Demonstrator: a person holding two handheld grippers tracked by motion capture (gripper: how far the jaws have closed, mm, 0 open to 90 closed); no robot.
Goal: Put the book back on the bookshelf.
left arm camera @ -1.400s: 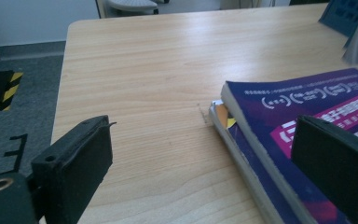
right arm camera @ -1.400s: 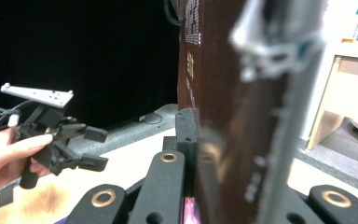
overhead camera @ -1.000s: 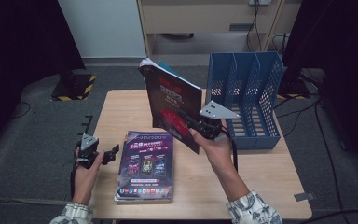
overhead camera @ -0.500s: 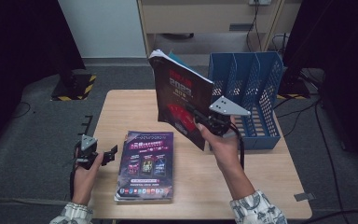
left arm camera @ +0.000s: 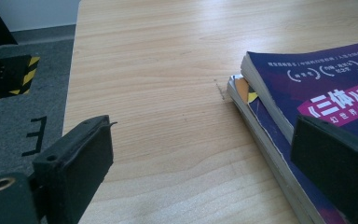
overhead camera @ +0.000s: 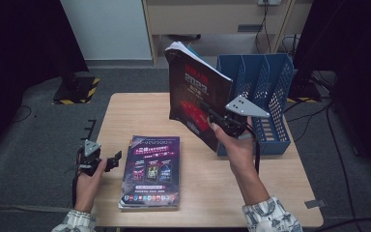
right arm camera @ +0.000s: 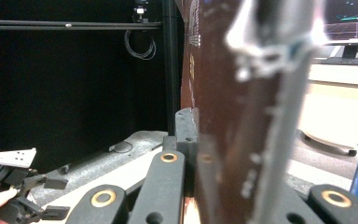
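Right gripper is clamped on the dark red softcover book, held upright, apparently so it can slot into the blue mesh file rack. Left gripper rests open and empty beside the purple-covered book stack, likely to steady it.

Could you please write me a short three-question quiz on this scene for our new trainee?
1. True or false: the right claw is clamped on the dark red book, held upright above the table.
2. How do the jaws of the left claw stand? A) shut on a book B) open, nothing between them C) shut on the file rack
3. What lies flat on the table beside the left claw?

Key:
1. True.
2. B.
3. A stack of books with a purple cover on top; the blue file rack stands at the table's far right.
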